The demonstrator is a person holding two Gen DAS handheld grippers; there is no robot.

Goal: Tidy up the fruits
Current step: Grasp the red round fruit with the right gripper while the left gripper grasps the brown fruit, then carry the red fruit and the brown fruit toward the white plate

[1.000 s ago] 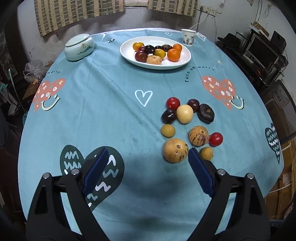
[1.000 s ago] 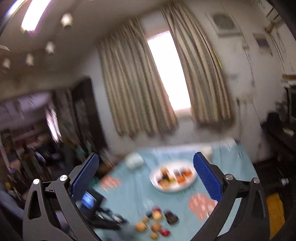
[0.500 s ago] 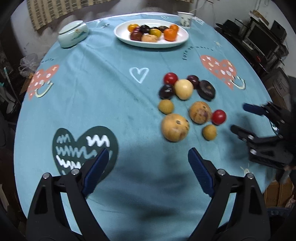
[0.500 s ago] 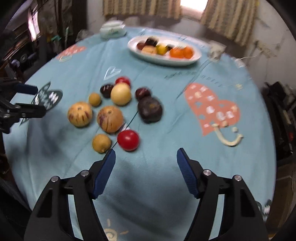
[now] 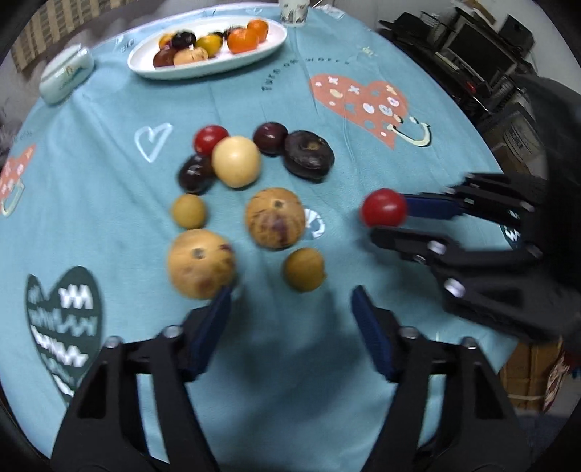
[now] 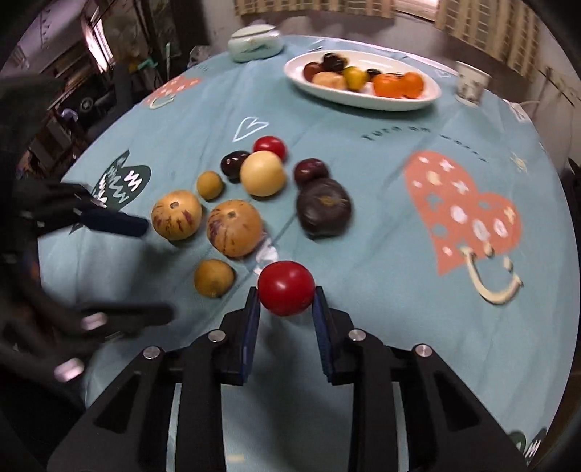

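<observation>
A round table under a teal cloth (image 5: 109,203) printed with hearts fills both views, with striped curtains (image 6: 483,21) along the far wall and dark shelves of electronics (image 5: 472,47) off at two o'clock in the left wrist view. Up at twelve o'clock there sits a white oval plate (image 5: 152,69) loaded with oranges and dark fruit, a pale lidded dish (image 5: 67,74) to its nine o'clock side, a paper cup (image 6: 472,85) out toward three o'clock of the plate. Mid-table, a loose cluster of fruit: a cream round fruit (image 5: 236,161) in the middle, a dark wrinkled one (image 5: 308,154) at its three o'clock, two speckled tan melons below. Now the grippers! The right gripper (image 6: 287,301) reaches in low and angled down, its blue pads clamped on both sides of a red tomato (image 6: 286,288); its jaws have just been closing and the tomato sits squarely between them, at four o'clock of the cluster and apart from it. The left gripper (image 5: 290,308) tilts steeply down over the near edge of the cluster, jaws just narrowed but standing apart, nothing pinched; a small tan fruit (image 5: 304,269) lies just ahead of the gap, and the larger speckled melon (image 5: 201,263) sits right by its left fingertip.
</observation>
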